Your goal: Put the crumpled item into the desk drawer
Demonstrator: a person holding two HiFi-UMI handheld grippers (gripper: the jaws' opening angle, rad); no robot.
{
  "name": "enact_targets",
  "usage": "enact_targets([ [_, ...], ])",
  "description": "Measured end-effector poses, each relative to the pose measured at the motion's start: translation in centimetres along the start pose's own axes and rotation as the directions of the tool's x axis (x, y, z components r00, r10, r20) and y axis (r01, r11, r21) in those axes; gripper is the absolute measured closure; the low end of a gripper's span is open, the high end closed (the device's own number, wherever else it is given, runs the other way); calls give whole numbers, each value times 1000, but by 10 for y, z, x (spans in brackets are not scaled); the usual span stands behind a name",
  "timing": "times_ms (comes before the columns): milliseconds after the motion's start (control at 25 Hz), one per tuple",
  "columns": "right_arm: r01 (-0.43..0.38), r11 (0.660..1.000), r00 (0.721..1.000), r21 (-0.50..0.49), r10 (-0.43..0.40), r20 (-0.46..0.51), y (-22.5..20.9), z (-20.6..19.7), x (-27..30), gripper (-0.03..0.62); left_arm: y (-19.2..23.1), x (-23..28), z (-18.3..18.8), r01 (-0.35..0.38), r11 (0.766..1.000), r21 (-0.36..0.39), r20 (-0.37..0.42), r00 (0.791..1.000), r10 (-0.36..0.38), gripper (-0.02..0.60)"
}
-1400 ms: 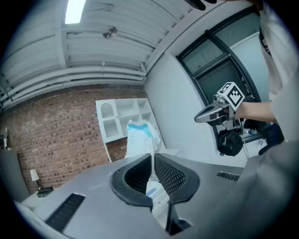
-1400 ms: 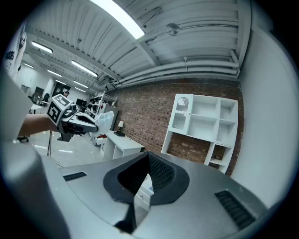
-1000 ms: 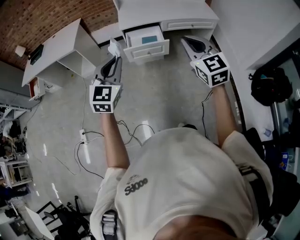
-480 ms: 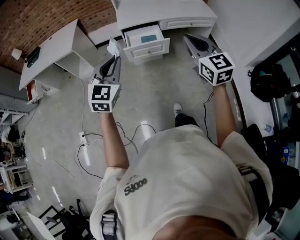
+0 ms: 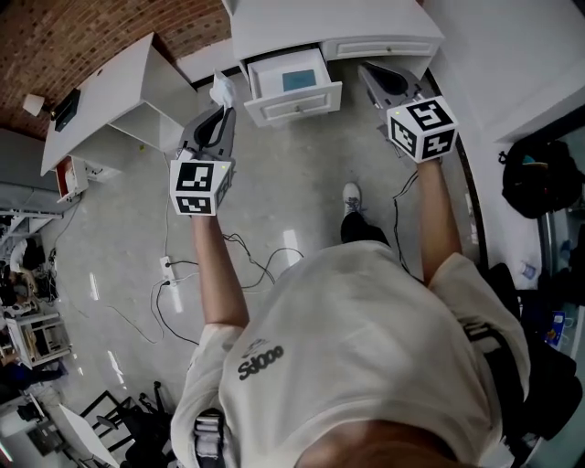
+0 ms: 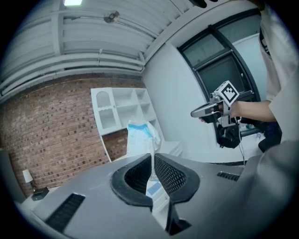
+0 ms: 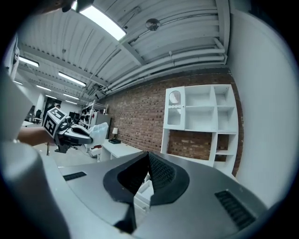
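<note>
wrapper poised beside the drawer
your left gripper (image 5: pixel 219 114) pinches the crumpled white-and-blue plastic wrapper (image 5: pixel 222 91) by its edge, just left of the open white desk drawer (image 5: pixel 294 102), ready to drop in; your right gripper (image 5: pixel 377 80) is closed on nothing, held clear.

Thin, crinkled, translucent crumpled wrapper (image 6: pixel 140 137), matt grey plastic left gripper (image 6: pixel 152 164) with black meshed pads (image 6: pixel 170 175), glossy pale floor (image 5: pixel 302 183), rough brick wall (image 6: pixel 46 135) at 9 o'clock, smooth white-painted desk drawer (image 5: pixel 294 102)

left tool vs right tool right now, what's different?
Left tool is shut on the crumpled item; right tool is shut with nothing between its jaws. Left tool is held left of the open drawer; right tool is to its right. Shared: both point toward the desk, and neither is over the drawer.
</note>
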State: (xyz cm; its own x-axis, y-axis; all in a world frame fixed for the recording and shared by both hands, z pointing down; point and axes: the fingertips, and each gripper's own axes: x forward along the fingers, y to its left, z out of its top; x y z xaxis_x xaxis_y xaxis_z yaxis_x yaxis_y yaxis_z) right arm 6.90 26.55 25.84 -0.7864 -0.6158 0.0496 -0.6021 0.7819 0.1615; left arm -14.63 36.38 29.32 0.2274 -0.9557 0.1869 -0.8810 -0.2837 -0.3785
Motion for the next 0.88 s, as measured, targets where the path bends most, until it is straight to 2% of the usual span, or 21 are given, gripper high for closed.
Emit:
enact_targets([
  [480,-73,997,997,-12,73,-20,-157,-17,134,588,57,196,33,-55,998,-37,-39,998,53,549],
  [880,-156,988,982,12,156,-110,-240,-65,210,588,72,309,23,-92,994,-58,-115,990,85,549],
])
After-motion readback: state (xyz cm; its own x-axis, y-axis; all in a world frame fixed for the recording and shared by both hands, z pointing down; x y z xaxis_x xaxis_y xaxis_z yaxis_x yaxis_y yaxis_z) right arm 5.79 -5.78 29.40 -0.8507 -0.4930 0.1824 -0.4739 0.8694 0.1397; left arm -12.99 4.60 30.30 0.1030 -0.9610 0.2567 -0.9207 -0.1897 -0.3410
